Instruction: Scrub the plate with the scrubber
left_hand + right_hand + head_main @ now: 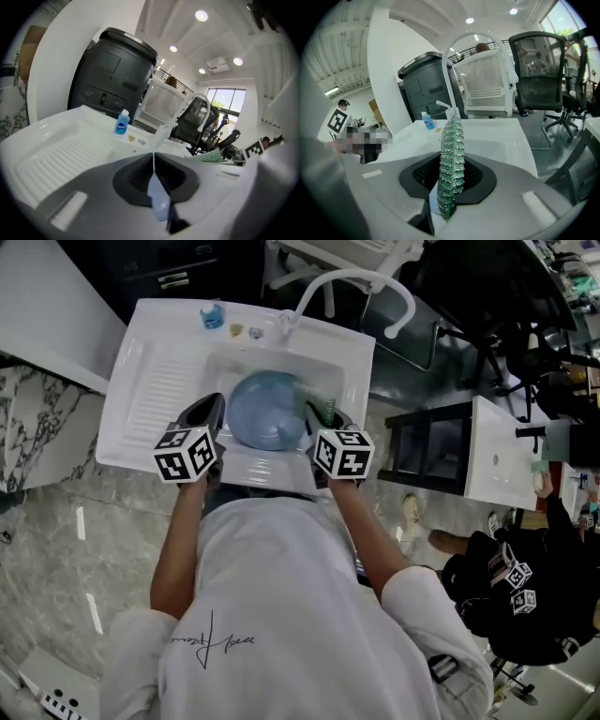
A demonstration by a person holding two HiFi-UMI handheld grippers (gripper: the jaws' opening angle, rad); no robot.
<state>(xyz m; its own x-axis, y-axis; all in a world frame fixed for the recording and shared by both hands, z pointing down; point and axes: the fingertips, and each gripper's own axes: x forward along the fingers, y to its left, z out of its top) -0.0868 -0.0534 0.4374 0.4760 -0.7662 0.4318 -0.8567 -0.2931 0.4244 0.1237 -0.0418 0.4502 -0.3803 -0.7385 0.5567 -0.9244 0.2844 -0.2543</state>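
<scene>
L gripper (208, 416): jaws shut tight on the thin L rim of the blue plate (158, 199). R gripper (324, 418): jaws clamped on the green mesh scrubber (451, 159), held edge-up. Plate sits in the sink basin (225, 367) w/ the scrubber at its R edge; can't tell if it touches the face.

Risks, as I judge:
- The rim grip is narrow, so hard scrub pressure could twist the plate out & drop it in the basin. If the rim is wet, it could slip.
- Scrubber looks floppy & may fold or pull from the jaws if dragged sideways.

Around: faucet spout (349, 275) arches over the basin & could snag a high stroke. Blue bottle (213, 317) & small bits (244, 331) sit on the back ledge, well apart from the plate. Ribbed drainboard (159, 390) is to the L.
</scene>
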